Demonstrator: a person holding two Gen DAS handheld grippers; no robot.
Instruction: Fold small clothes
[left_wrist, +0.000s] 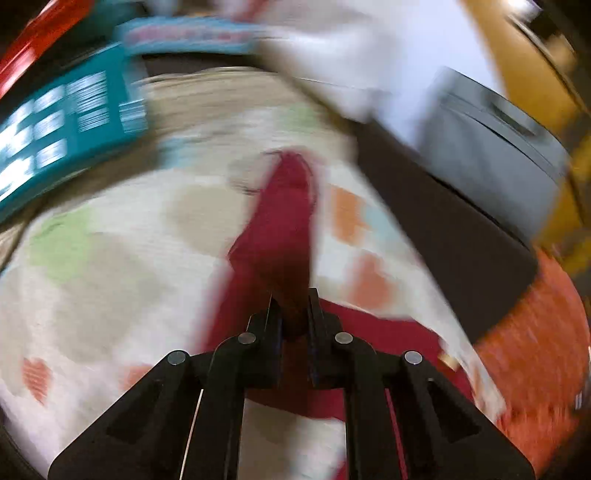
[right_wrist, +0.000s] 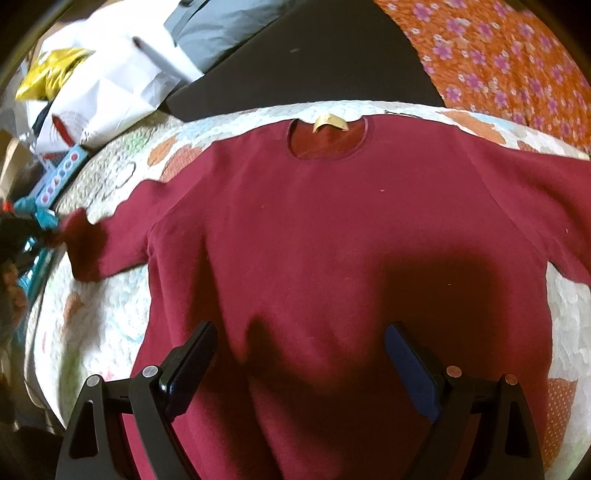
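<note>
left gripper (left_wrist: 293, 295) pinching sweater (right_wrist: 332, 229) sleeve, right gripper (right_wrist: 301, 363) spread

The quilt (right_wrist: 92, 332) left of the sweater (right_wrist: 332, 240) is bare and open to passage. The far-left edge is crowded by a teal box (left_wrist: 55, 125) and white bag (right_wrist: 110, 85).

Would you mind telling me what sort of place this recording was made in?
Most likely a lived-in room at home, perhaps a bedroom. A maroon sweater lies spread on a patchwork quilt, with an orange floral cloth beyond it and a white plastic bag among clutter at the side.
</note>
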